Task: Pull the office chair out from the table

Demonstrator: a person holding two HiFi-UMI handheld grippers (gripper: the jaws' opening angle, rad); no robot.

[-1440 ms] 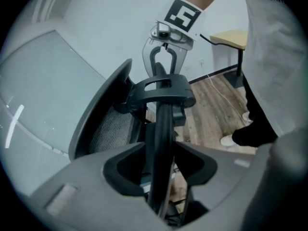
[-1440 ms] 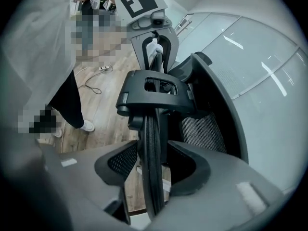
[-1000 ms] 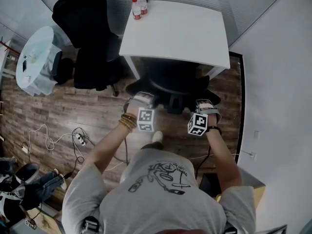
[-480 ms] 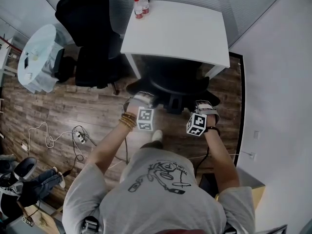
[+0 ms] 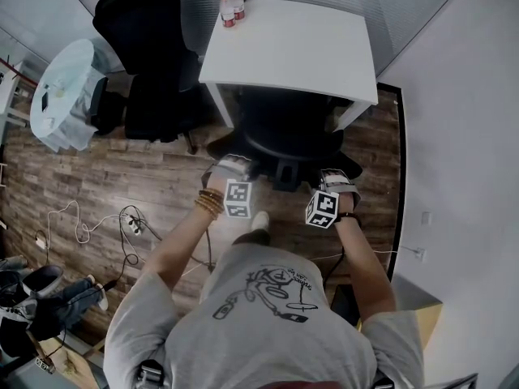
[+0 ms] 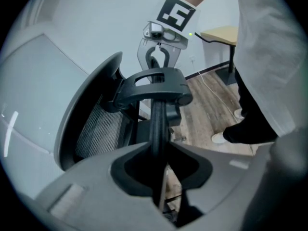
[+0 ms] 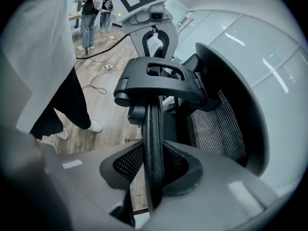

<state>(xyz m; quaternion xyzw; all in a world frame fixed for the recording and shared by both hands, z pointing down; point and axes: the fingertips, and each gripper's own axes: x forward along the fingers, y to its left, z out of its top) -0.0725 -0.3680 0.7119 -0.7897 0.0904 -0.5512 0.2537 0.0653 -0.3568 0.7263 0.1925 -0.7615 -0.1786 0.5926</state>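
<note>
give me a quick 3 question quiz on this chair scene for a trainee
1. True or false: the office chair sits partly under the white table.
2. What do the jaws of both grippers clamp? A) a table leg B) the edge of the backrest C) a bottle
3. Fill in: in the head view, the bottles stand at the table's far ____ corner.

Key: 1 true. 2 B, the left gripper and right gripper each have it between their jaws. 3 left.
</note>
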